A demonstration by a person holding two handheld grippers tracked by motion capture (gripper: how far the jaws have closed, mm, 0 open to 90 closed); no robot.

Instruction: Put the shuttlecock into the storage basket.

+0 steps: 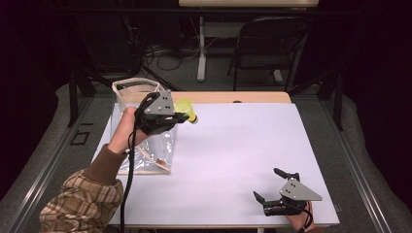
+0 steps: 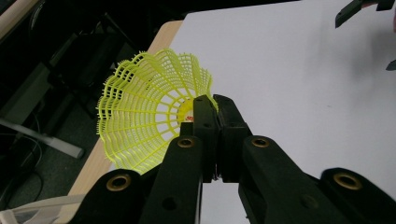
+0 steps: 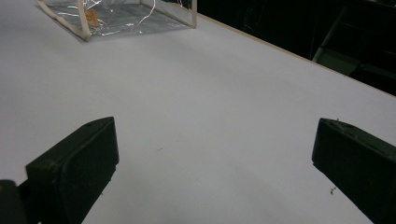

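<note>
The left gripper [image 1: 187,116] is pinched shut on a yellow plastic shuttlecock [image 2: 149,126], the jaws pressed together on the rim of its mesh skirt near the cork end. It holds the shuttlecock above the far left part of the table [image 1: 252,145], just beside the upper right edge of the clear plastic bag [image 1: 145,145], which stands open-topped near the far left corner.

The shuttlecock's long axis lies roughly level, cork toward the table's middle, skirt flaring toward the far edge. The bag mouth lies to the left of the jaws and below them. If the bag is the destination, the governing relation is this small sideways offset.

The right gripper [image 1: 272,187] rests near the near right corner with jaws spread wide and nothing between them, well apart from the bag. The left hand [image 1: 127,128] is the nearer one.
</note>
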